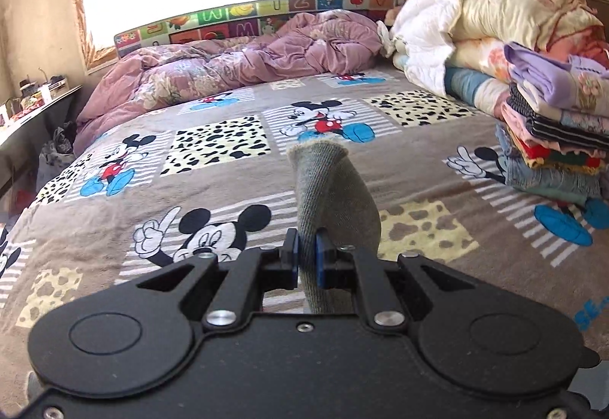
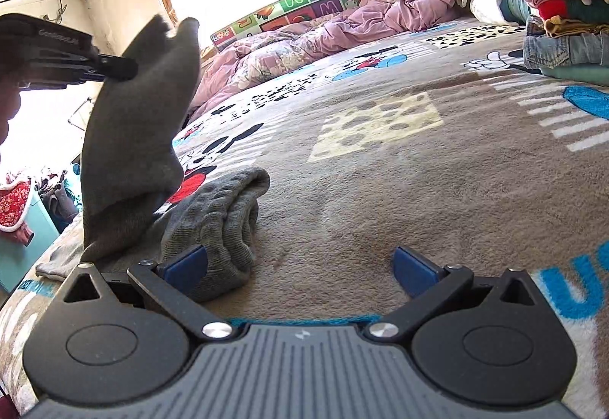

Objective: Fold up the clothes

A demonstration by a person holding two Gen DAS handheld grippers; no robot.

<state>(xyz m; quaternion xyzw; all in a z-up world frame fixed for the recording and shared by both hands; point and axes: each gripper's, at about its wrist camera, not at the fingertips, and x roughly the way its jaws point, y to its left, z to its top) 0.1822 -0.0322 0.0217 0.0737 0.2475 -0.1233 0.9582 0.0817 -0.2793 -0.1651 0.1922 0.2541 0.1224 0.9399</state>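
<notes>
Left wrist view: the left gripper is clamped on a grey knitted sock lifted over the cartoon-print bedspread. The right gripper gapes empty beside a second grey ribbed sock near the bed's near edge. A folded clothes stack stands at the right edge; these socks remain unpaired.

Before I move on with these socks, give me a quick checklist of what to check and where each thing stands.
1. Left gripper shut on the lifted sock: ok.
2. Right gripper open and free to grab: ok.
3. Second sock lying on the bed by the right gripper's left finger: ok.
4. Second sock flat and straight: not ok, it is bunched.
5. Lifted sock's lower end clear of the bed: cannot tell.
6. Clothes pile apart from the socks: ok.
</notes>
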